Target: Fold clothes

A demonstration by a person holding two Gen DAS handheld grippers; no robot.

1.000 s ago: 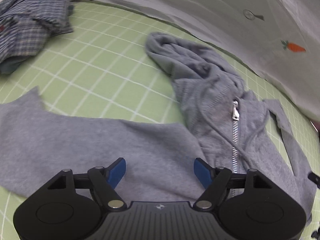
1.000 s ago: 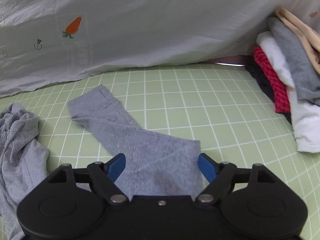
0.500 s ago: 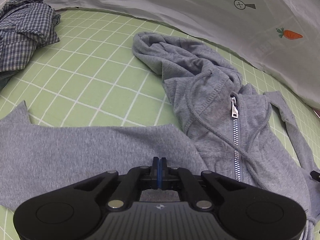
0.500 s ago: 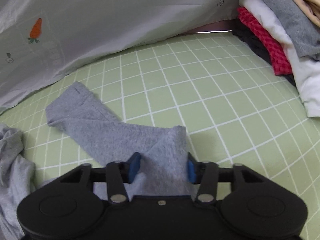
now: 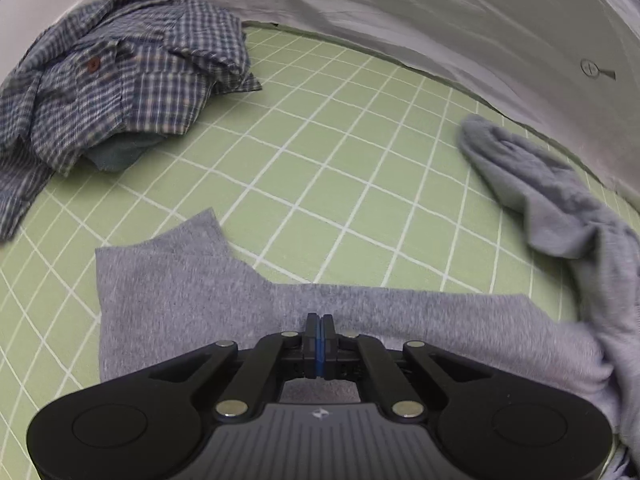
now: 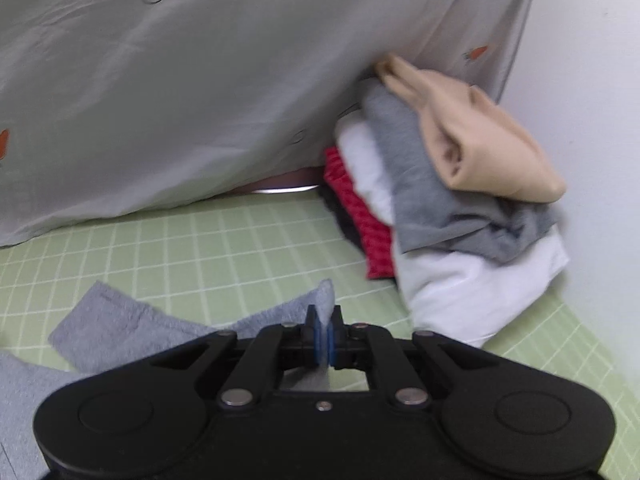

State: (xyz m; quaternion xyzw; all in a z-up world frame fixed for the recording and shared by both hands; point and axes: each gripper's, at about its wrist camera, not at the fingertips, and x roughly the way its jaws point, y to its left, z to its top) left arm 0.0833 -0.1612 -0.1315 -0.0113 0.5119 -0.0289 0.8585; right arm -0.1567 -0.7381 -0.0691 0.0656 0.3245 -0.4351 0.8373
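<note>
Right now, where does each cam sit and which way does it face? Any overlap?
Left wrist: on the left gripper, low over the green grid mat, facing the plaid shirt and backdrop sheet; its black body and shut blue fingers show, pinching the grey hoodie.
Right wrist: on the right gripper, facing the folded clothes pile; its own fingers clamp a hoodie edge.
Shared: grey hoodie, mat, sheet.

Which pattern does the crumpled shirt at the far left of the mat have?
The shirt has a blue and white check pattern; the left wrist view shows it best.
</note>
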